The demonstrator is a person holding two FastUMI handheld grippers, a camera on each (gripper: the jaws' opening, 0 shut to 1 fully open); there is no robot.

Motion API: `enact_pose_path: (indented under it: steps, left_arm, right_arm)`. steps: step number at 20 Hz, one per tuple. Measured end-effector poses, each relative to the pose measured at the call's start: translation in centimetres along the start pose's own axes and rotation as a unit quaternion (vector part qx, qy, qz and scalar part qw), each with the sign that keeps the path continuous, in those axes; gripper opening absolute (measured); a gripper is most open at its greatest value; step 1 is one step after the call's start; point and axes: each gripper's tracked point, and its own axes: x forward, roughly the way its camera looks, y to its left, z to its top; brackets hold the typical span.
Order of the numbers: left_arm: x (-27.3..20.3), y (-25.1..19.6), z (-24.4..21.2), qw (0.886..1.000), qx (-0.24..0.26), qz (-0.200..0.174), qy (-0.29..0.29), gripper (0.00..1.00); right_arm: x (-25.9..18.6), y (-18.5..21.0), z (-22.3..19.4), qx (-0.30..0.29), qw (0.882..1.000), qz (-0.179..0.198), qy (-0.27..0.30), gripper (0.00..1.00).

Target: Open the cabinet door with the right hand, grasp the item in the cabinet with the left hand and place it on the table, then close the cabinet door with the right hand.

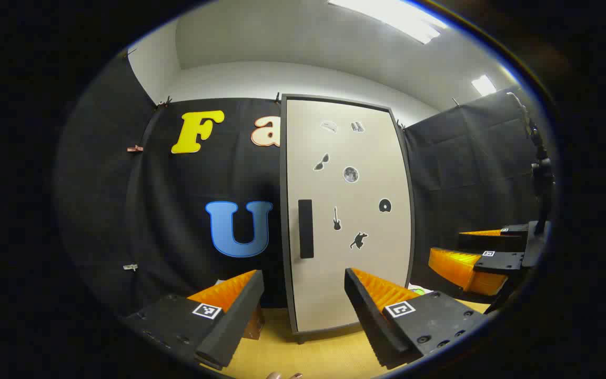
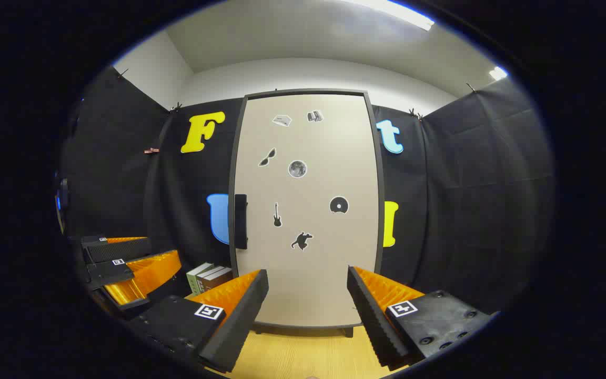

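Note:
A tall beige cabinet (image 1: 347,210) (image 2: 305,205) with a dark frame stands on the wooden table, its door shut and dotted with small stickers. A black vertical handle (image 1: 305,228) (image 2: 240,221) sits on the door's left edge. My left gripper (image 1: 303,310) is open, a short way in front of the door, pointing at its lower half. My right gripper (image 2: 307,310) is open too, facing the lower middle of the door. The right gripper (image 1: 479,258) also appears at the far right of the left gripper view, and the left gripper (image 2: 129,266) at the far left of the right gripper view.
Several books (image 2: 208,276) lie on the table (image 2: 303,355) to the left of the cabinet. Black cloth walls surround the booth on three sides. A dark stand (image 1: 539,173) rises at the right edge of the left gripper view.

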Motion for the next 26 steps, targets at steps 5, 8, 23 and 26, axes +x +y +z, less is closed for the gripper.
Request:
enact_pose_path:
  steps: [5, 8, 23, 26]
  left_arm:
    - [-0.7, 0.3, 0.4, 1.0, -0.007, 0.005, -0.007, 0.96]
    - [-0.9, 0.5, 0.3, 1.0, -0.009, 0.006, -0.008, 0.96]
    - [-1.5, 0.8, 0.7, 1.0, -0.012, 0.006, -0.016, 0.96]
    - [-1.5, 0.9, 0.6, 1.0, -0.011, 0.006, -0.017, 0.96]
  right_arm:
    - [-0.5, 0.4, 0.0, 0.004, 1.0, 0.009, 0.006, 0.97]
    - [-0.7, 0.6, 0.2, -0.002, 1.0, 0.01, 0.004, 0.97]
    - [-1.3, 0.4, 0.9, -0.004, 1.0, 0.003, -0.004, 0.97]
    - [-1.2, 0.4, 0.8, -0.001, 1.0, 0.002, -0.003, 0.97]
